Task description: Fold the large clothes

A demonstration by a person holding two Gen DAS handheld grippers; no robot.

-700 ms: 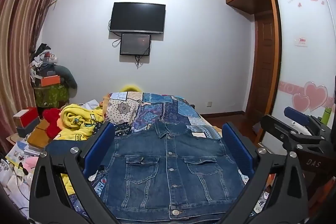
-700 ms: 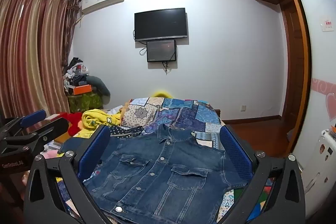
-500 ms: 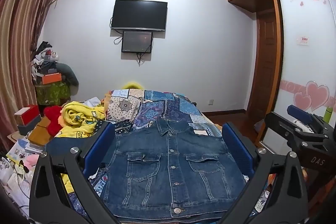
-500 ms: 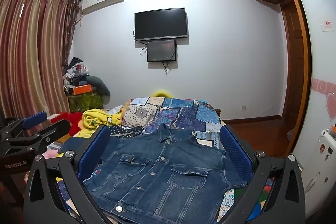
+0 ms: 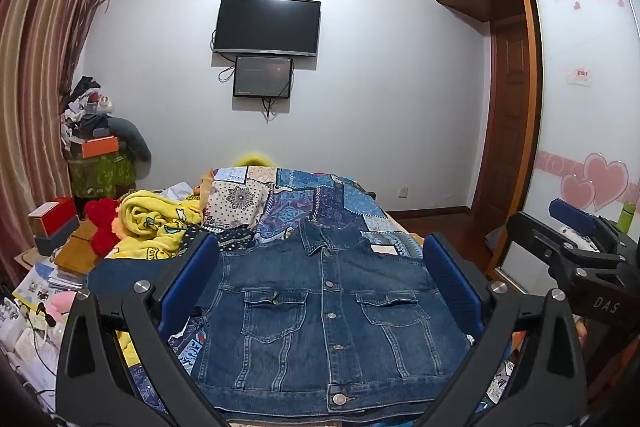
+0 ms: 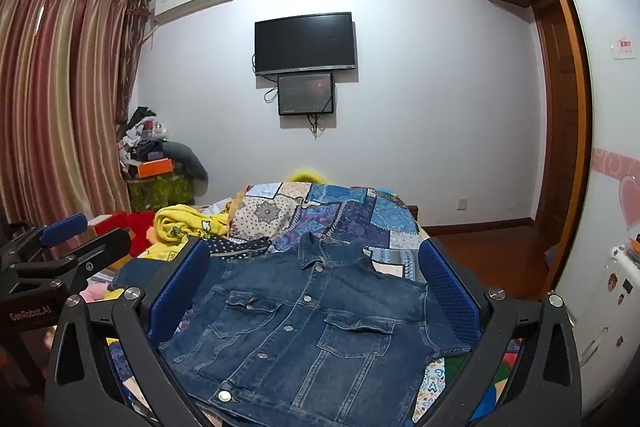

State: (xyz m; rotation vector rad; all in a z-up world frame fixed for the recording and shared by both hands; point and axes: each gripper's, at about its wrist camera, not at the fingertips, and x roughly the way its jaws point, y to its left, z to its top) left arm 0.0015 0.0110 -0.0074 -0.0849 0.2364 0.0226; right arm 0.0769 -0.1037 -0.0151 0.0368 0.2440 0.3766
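Denim jacket (image 5: 328,319) flat on patchwork bedspread (image 5: 320,199), wall television (image 5: 267,27)

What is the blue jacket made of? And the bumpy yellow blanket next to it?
The jacket looks like denim: faded blue weave, pale stitched seams, shiny metal buttons. The yellow blanket looks like soft fleece or plush, with thick fuzzy folds and cartoon prints, though the exact fabric can't be told from here.

A dark blue denim jacket (image 5: 328,311) lies flat, front up, on the patchwork-covered bed (image 5: 320,199). It is buttoned, collar toward the far wall, two flapped chest pockets showing. Its sleeves seem tucked underneath, though the edges are partly hidden.
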